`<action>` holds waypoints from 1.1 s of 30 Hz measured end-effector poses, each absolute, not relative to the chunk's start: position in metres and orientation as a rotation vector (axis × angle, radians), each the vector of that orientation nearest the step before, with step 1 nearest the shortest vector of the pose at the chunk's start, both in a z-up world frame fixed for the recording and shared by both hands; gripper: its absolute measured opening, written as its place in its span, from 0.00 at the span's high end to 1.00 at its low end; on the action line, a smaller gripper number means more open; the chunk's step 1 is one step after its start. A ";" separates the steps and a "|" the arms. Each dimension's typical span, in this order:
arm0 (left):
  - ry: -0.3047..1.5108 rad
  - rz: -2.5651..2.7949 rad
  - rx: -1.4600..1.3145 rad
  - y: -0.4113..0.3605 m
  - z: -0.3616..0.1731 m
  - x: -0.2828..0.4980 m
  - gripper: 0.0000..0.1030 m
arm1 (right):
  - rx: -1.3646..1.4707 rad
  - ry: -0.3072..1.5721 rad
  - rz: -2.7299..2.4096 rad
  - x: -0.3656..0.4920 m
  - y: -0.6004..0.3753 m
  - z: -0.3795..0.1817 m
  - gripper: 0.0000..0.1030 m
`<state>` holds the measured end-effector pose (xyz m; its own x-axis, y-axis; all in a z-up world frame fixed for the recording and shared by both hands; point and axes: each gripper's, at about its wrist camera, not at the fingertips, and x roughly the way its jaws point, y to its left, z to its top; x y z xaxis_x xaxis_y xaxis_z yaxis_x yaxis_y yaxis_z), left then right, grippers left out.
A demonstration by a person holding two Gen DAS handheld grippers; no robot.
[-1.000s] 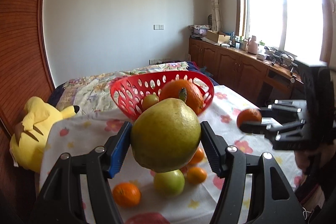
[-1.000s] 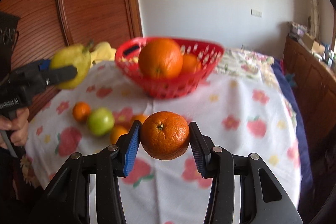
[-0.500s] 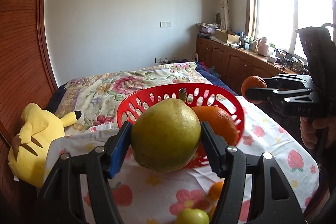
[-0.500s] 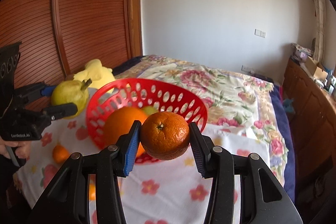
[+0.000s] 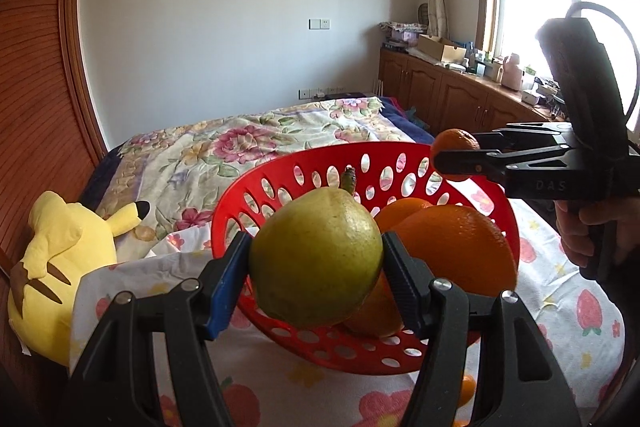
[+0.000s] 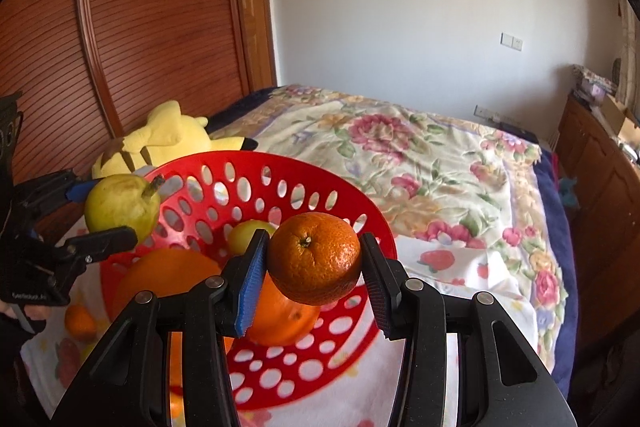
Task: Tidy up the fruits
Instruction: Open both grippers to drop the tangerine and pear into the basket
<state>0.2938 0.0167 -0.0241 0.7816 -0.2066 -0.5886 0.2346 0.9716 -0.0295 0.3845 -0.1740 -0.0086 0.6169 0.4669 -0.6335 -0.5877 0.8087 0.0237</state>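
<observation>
Holding two fruits over the red basket [image 5: 240, 199], I list the scene as follows. Left gripper [image 5: 316, 263]: fingers part-way open and clamped on a yellow-green pear [image 5: 316, 259], stem pointing to the far side, pads pressing its left and right flanks; I judge it is carried side-on like this so it can be released straight down. Right gripper [image 6: 314, 259]: fingers set narrower, clamped on a small orange [image 6: 314, 257], stem scar facing the camera, poised above the near part of the basket, presumably for the same drop. Basket: stands on a strawberry-print cloth [image 5: 592, 311] and already holds a large orange [image 5: 460, 247], a second orange behind it, and a pale green fruit [image 6: 246, 235] seen only from the right camera. Loose fruit: one small orange [image 6: 80, 323] left on the cloth at the near left, so the sorting looks unfinished. Background: flowered bedspread [image 6: 420, 155] beyond, yellow plush toy [image 5: 60, 267] at far left. Hidden or unclear: the pear blocks much of the basket floor in the left view; the gripper frames cut off the near cloth, so I cannot count what fruit remains; the hand [image 5: 592, 231] on the right gripper is partly cropped.
</observation>
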 end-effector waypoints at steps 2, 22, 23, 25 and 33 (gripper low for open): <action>0.635 -0.241 0.038 0.018 -0.028 0.295 0.37 | -0.176 0.677 0.617 0.389 -0.174 -0.013 0.55; 0.589 -0.231 0.052 0.017 -0.019 0.288 0.36 | -0.163 0.720 0.637 0.402 -0.164 -0.026 0.55; 0.586 -0.234 0.053 0.017 -0.017 0.286 0.36 | -0.161 0.722 0.637 0.402 -0.165 -0.027 0.55; 0.582 -0.237 0.050 0.017 -0.016 0.283 0.36 | -0.160 0.723 0.634 0.403 -0.165 -0.026 0.55; 0.579 -0.232 0.045 0.024 -0.019 0.270 0.36 | -0.143 0.723 0.629 0.402 -0.167 -0.026 0.51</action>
<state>0.2698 0.0243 -0.0193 0.8118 -0.2047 -0.5469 0.2301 0.9729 -0.0227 0.4023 -0.1671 -0.0264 0.5755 0.4870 -0.6570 -0.5829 0.8078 0.0881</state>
